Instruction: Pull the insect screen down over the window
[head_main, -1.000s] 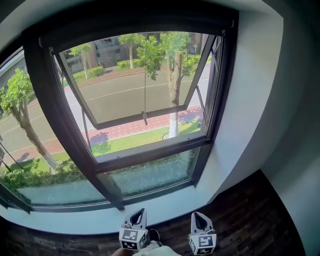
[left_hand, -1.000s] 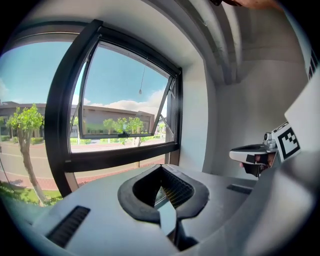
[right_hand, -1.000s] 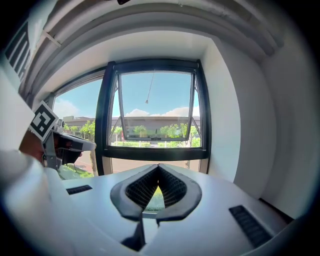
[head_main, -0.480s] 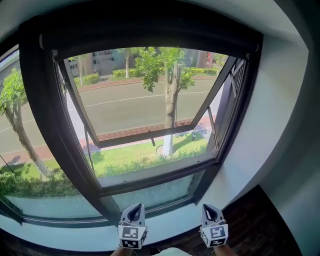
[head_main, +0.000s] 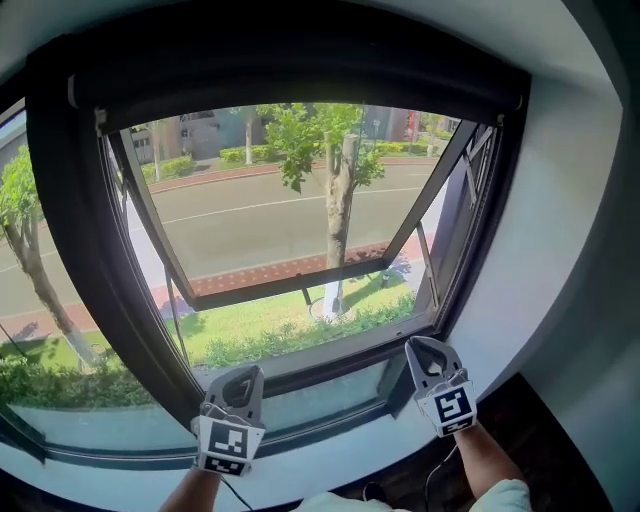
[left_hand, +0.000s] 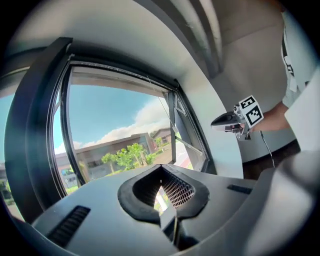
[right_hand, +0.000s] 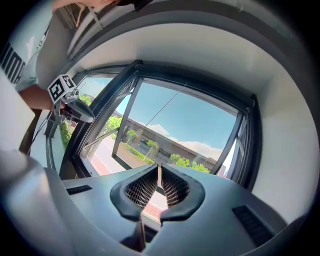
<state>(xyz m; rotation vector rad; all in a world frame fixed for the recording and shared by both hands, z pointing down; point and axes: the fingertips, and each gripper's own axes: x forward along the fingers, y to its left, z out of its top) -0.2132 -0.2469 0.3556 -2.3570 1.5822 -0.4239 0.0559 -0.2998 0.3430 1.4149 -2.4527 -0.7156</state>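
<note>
The window has a dark frame, and its sash is swung open outward. The insect screen stays rolled up in the dark housing along the top. A thin pull cord hangs from it across the opening, and its small end piece shows near the sash's bottom bar. My left gripper is shut and empty, raised in front of the lower frame. My right gripper is also shut and empty, near the lower right corner. Neither touches the cord.
A white wall flanks the window on the right. A white sill runs below the fixed lower pane, with dark wood floor beneath. Another window adjoins on the left.
Both grippers have risen from the bottom edge of the view up to the window's lower frame. The head view has tilted upward and shows more of the housing.
</note>
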